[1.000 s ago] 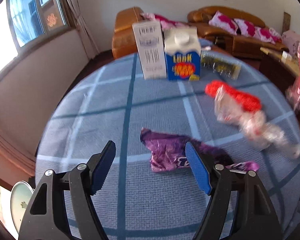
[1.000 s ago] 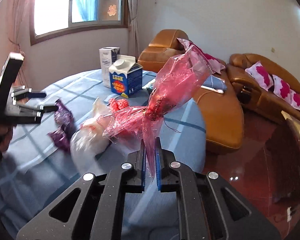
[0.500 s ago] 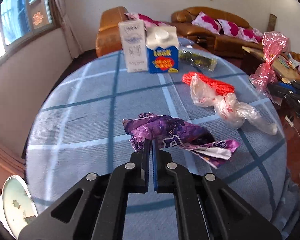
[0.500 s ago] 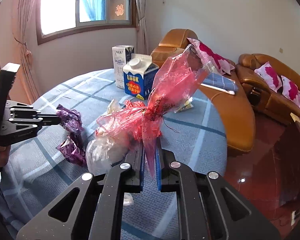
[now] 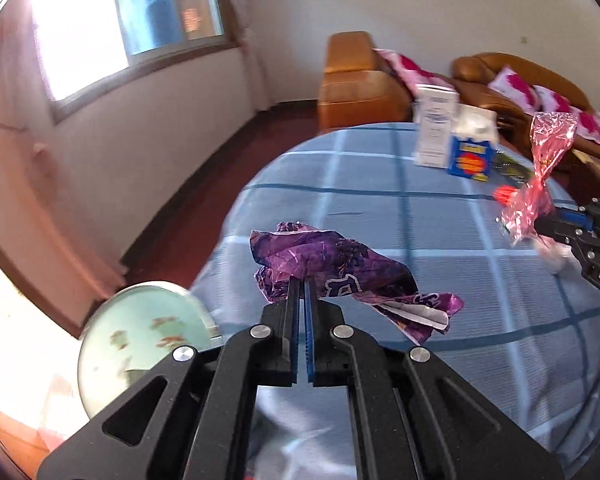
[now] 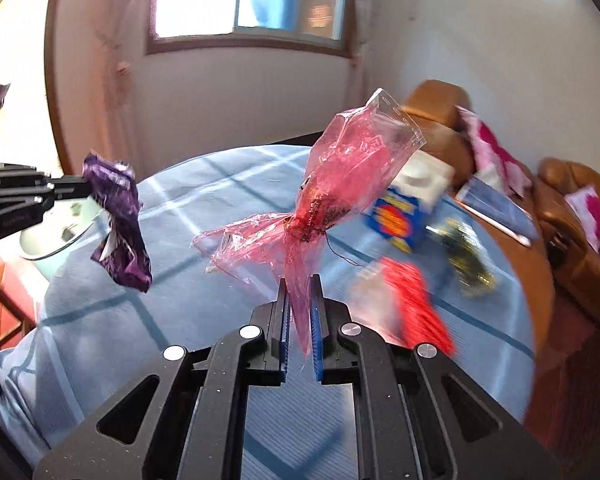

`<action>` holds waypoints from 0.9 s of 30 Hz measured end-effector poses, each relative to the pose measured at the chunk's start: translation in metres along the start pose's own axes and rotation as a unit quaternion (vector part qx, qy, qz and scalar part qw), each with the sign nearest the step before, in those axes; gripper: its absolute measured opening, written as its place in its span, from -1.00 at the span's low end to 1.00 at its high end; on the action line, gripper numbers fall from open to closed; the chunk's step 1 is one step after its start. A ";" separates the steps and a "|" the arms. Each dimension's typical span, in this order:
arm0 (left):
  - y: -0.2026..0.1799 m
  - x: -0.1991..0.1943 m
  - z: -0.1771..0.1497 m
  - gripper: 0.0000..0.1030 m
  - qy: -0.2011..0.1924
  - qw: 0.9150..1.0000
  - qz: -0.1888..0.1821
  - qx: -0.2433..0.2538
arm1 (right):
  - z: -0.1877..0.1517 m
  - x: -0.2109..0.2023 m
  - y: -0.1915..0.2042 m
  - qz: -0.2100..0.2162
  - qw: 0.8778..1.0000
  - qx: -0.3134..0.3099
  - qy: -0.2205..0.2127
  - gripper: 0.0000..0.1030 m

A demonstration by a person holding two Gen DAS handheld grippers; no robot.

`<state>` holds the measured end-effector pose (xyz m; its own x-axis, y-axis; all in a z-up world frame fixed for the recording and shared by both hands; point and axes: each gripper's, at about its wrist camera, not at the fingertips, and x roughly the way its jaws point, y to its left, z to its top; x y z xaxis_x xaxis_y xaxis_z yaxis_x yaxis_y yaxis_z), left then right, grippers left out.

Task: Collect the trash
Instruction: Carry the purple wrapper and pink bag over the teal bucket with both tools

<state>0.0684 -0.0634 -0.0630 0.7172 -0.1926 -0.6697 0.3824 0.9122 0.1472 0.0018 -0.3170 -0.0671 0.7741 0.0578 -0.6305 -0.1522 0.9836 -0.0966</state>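
Observation:
My left gripper [image 5: 301, 280] is shut on a crumpled purple wrapper [image 5: 340, 268], which hangs off the table; the right wrist view shows the same purple wrapper [image 6: 120, 220] dangling from the left gripper [image 6: 86, 190] at the left. My right gripper [image 6: 299, 280] is shut on a pink cellophane bag [image 6: 340, 184] that stands up from its jaws. That pink bag [image 5: 540, 176] and the right gripper [image 5: 548, 226] sit at the right edge of the left wrist view. Both are above the round table with a blue checked cloth [image 5: 420, 220].
On the table stand a blue milk carton [image 6: 404, 208] and a white carton [image 5: 436, 128], with a red wrapper [image 6: 412, 304] and a dark green packet [image 6: 466, 256] lying near. A pale green round bin [image 5: 140, 336] sits beside the table's left edge. Orange sofas [image 5: 360, 80] stand behind.
The left gripper closed on the purple wrapper and lifted it off the cloth toward the left. The right gripper swung left with the pink bag still in it.

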 end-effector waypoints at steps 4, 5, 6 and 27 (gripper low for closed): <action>0.025 0.003 -0.010 -0.96 0.006 0.999 0.044 -0.007 | 0.017 0.018 0.027 0.030 0.999 -0.030 0.008 -0.82; 0.030 0.003 -0.012 -0.96 0.007 0.998 0.055 -0.008 | 0.020 0.022 0.031 0.035 0.999 -0.034 0.010 -0.82; 0.036 0.003 -0.014 -0.96 0.008 0.998 0.063 -0.010 | 0.025 0.027 0.039 0.042 0.998 -0.043 0.011 -0.82; 0.134 -0.015 -0.047 -0.96 0.027 0.984 0.161 -0.066 | 0.070 0.082 0.134 0.123 0.984 -0.130 0.024 -0.82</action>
<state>0.0821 0.0790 -0.0675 0.7553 0.1300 -0.6423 0.0598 0.9624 0.2651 0.0875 -0.1682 -0.0777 0.6658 0.2741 -0.6939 -0.4879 0.8636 -0.1270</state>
